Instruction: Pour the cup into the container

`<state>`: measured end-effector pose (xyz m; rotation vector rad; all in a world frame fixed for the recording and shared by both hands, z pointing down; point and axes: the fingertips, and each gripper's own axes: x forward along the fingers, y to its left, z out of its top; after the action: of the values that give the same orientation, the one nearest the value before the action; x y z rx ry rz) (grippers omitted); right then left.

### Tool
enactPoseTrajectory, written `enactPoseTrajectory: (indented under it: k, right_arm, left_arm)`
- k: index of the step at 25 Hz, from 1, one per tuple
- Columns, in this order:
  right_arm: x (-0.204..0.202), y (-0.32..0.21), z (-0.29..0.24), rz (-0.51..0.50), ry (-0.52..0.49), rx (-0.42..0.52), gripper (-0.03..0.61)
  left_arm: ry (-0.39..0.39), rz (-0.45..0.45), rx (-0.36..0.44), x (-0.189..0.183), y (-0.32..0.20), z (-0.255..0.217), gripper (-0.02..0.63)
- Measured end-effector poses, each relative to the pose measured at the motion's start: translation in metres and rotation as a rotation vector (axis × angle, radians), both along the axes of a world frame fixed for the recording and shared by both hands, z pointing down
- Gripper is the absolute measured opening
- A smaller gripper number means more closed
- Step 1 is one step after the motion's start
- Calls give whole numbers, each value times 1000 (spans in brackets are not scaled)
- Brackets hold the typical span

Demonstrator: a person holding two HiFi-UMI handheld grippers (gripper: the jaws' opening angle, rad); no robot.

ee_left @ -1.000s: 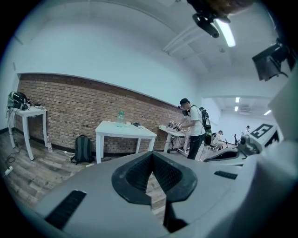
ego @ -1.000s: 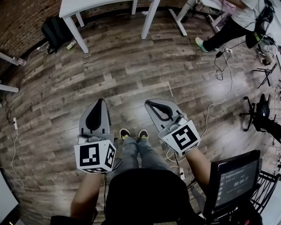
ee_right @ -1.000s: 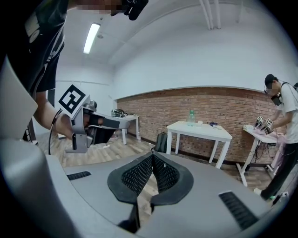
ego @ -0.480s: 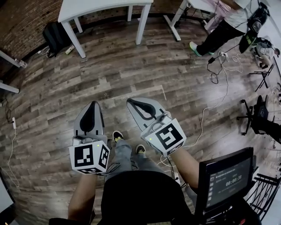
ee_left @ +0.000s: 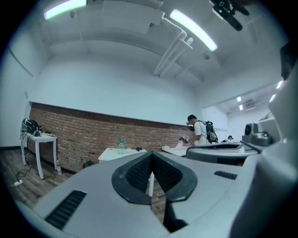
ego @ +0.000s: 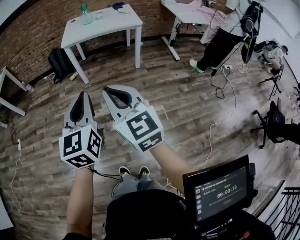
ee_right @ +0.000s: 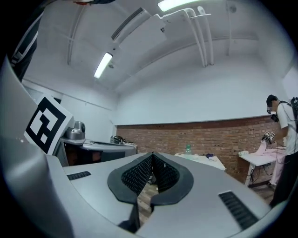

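Observation:
Far ahead stands a white table (ego: 119, 23) by the brick wall. It carries a green-capped clear bottle (ego: 85, 13), a small clear cup (ego: 98, 15) beside it and a dark item (ego: 117, 5). My left gripper (ego: 83, 96) and right gripper (ego: 112, 91) are held side by side over the wooden floor, well short of the table, both shut and empty. In the left gripper view the bottle (ee_left: 121, 144) shows beyond the touching jaw tips of the left gripper (ee_left: 151, 154). The right gripper view shows the bottle (ee_right: 188, 149) past the closed right gripper (ee_right: 152, 154).
A person (ego: 220, 33) stands at a second table (ego: 187, 11) at the upper right. Cables (ego: 220, 79) trail across the floor. A black backpack (ego: 59, 61) lies left of the white table. A monitor (ego: 218, 190) is at my lower right, a black chair (ego: 276, 124) further right.
Both grippers have risen and moved up the picture toward the white table. The view has tilted up, bringing the tabletop with the bottle and cup into sight.

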<state>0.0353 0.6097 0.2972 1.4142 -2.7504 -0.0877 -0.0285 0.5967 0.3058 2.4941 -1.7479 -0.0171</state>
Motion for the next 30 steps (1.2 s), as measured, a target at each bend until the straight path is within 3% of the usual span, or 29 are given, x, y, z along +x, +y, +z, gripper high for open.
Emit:
enactPoseTrajectory:
  k: [4, 10, 16, 30]
  right_arm:
    - [-1, 28, -25, 8, -19, 36, 0]
    - [-22, 55, -17, 17, -26, 23, 0]
    - [-41, 58, -21, 12, -13, 31, 0]
    - [-48, 55, -29, 10, 15, 52, 0]
  left_arm:
    - [7, 4, 48, -3, 29, -28, -3]
    - [15, 22, 56, -23, 58, -30, -3]
    - [16, 20, 57, -41, 66, -31, -3]
    - [18, 35, 87, -39, 64, -39, -3]
